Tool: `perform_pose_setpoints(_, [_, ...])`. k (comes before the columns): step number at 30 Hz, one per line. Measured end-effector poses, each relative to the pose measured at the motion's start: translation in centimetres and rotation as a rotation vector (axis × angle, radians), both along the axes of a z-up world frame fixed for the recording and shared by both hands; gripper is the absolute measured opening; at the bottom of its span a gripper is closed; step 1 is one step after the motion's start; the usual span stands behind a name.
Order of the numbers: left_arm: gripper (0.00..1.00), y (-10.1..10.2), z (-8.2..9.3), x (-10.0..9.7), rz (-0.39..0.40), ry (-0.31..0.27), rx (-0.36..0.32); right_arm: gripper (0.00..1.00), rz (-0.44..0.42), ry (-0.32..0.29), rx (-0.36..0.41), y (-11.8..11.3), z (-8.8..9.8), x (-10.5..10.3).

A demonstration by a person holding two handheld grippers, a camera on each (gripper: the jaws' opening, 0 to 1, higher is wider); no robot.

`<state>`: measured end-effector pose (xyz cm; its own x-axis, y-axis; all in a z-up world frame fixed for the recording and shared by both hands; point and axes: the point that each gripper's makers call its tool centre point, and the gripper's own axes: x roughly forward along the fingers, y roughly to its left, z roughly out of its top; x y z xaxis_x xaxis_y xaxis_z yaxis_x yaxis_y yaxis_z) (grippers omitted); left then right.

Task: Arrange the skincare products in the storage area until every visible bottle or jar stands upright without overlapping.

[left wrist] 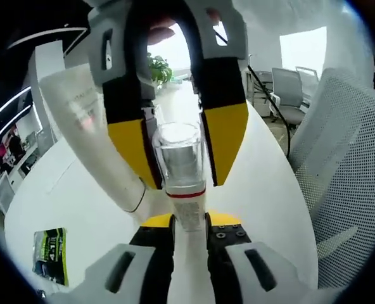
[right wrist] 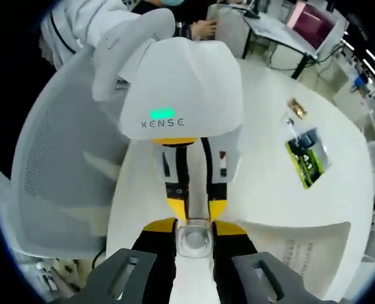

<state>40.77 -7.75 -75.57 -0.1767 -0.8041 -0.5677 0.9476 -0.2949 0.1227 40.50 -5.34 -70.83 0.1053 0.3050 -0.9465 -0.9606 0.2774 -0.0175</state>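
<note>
A slim white bottle (left wrist: 189, 212) with a red band and a clear cap (left wrist: 178, 155) is held in the air between both grippers. My left gripper (left wrist: 190, 220) is shut on its white body, the yellow pads pressing from both sides. My right gripper (left wrist: 182, 176) comes in from the top of the left gripper view, shut on the clear cap. In the right gripper view, the cap (right wrist: 194, 242) sits between my right gripper's (right wrist: 194, 228) jaws, and my left gripper (right wrist: 196, 212) clamps the bottle body (right wrist: 197, 183) beyond it. A large white tube (left wrist: 89, 136) (right wrist: 301, 247) lies close beside the bottle.
Below lies a white round table (right wrist: 270, 190) with a green packet (right wrist: 308, 158) (left wrist: 51, 253) and a small gold item (right wrist: 296, 109). A white mesh chair (left wrist: 346, 171) (right wrist: 61, 164) stands against the table edge. A person's hand (right wrist: 203, 26), desks and more chairs are behind.
</note>
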Motion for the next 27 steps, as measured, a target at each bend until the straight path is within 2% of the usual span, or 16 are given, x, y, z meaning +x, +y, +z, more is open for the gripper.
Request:
perform_pose_setpoints(4, [0.15,0.0,0.1,0.0,0.01,0.027,-0.01,0.13,-0.023,-0.035,0.036,-0.1,0.3,0.6])
perform_pose_setpoints(9, [0.15,0.0,0.1,-0.1,-0.001,0.012,-0.013,0.14,-0.058,-0.05,0.075,-0.3,1.0,0.4])
perform_pose_setpoints(16, [0.15,-0.1,0.1,-0.2,0.002,0.027,-0.015,0.18,-0.162,-0.187,0.148,-1.3,3.6,0.7])
perform_pose_setpoints(20, [0.15,-0.1,0.1,-0.2,-0.005,0.024,-0.017,0.16,-0.164,-0.266,0.157,-1.5,3.8,0.1])
perform_pose_setpoints(24, [0.15,-0.3,0.0,0.0,-0.002,0.032,-0.019,0.15,-0.173,-0.324,0.177,-1.2,3.3,-0.6])
perform_pose_setpoints(25, [0.15,-0.3,0.0,0.0,-0.002,0.032,-0.02,0.14,-0.193,-0.367,0.192,-1.0,3.5,-0.3])
perform_pose_setpoints(26, [0.15,-0.3,0.0,0.0,-0.004,0.032,-0.02,0.12,-0.203,-0.373,0.19,-1.1,3.4,-0.4])
perform_pose_setpoints(27, [0.15,-0.4,0.0,0.1,-0.005,0.032,-0.02,0.1,-0.197,-0.433,0.189,-1.0,3.8,0.0])
